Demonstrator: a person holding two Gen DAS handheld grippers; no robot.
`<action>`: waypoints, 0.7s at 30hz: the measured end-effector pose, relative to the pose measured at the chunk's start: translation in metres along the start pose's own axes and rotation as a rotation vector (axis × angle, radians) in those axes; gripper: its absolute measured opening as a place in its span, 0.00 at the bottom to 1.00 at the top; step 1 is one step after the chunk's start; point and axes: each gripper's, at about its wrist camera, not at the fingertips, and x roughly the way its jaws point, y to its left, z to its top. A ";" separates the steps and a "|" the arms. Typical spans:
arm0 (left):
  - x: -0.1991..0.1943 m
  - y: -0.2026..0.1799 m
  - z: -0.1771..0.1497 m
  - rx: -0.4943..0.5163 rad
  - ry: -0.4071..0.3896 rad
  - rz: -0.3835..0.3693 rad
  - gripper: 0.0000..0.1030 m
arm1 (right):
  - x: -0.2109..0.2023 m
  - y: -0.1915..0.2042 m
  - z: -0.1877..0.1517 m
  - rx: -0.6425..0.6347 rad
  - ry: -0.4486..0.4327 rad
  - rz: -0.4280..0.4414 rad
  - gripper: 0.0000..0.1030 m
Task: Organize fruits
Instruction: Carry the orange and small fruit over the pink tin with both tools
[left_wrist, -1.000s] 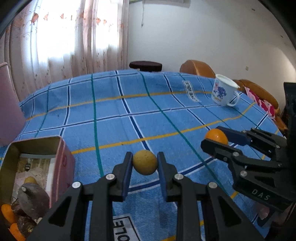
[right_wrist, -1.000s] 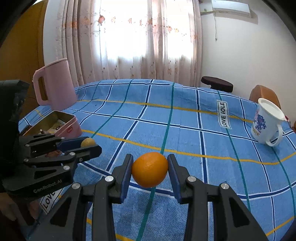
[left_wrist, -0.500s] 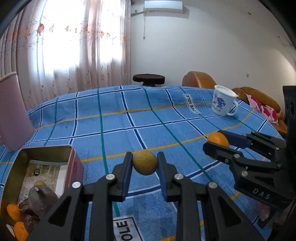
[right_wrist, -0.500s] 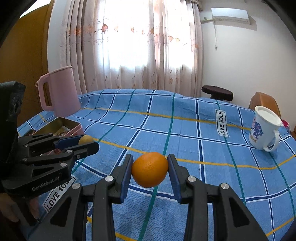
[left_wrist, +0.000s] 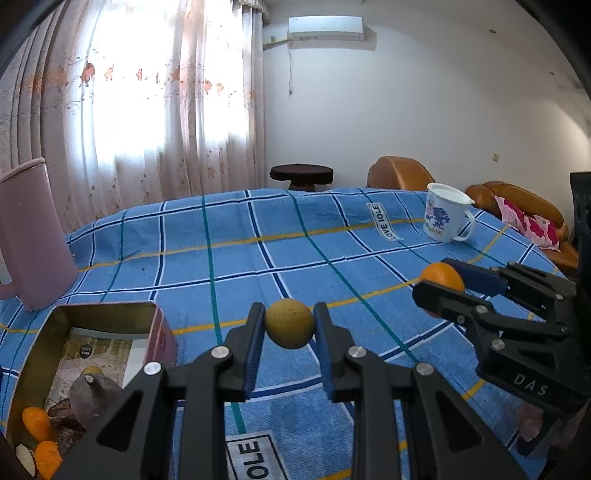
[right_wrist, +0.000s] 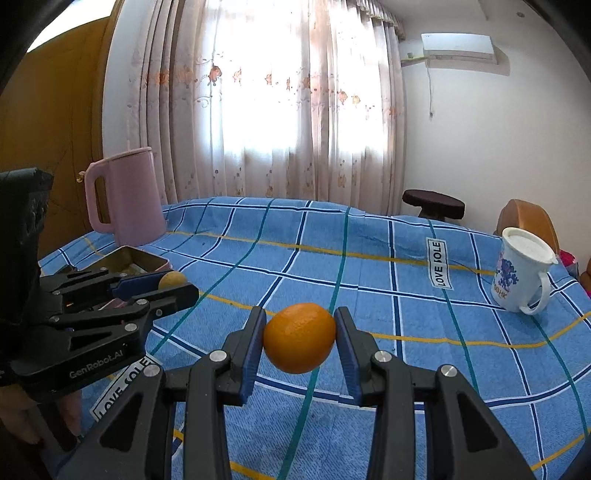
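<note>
My left gripper (left_wrist: 289, 325) clamping a yellow-brown fruit (left_wrist: 290, 323) right of the tin (left_wrist: 157, 334), my right gripper (right_wrist: 299, 338) pinching an orange (right_wrist: 300, 337) further right

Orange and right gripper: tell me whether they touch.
Touching. The right wrist view shows the orange pinched between the right gripper, both blue pads pressed against its sides with no gap, and it is lifted above the blue tablecloth.
</note>
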 end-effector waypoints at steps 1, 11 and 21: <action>-0.001 0.000 0.000 0.001 -0.005 0.001 0.27 | -0.001 0.000 0.000 -0.001 -0.005 0.000 0.39; -0.009 -0.003 -0.001 0.009 -0.046 0.020 0.27 | -0.008 0.001 0.001 -0.008 -0.044 -0.004 0.39; -0.018 -0.002 -0.001 0.010 -0.090 0.035 0.27 | -0.017 0.002 -0.002 -0.012 -0.084 -0.008 0.39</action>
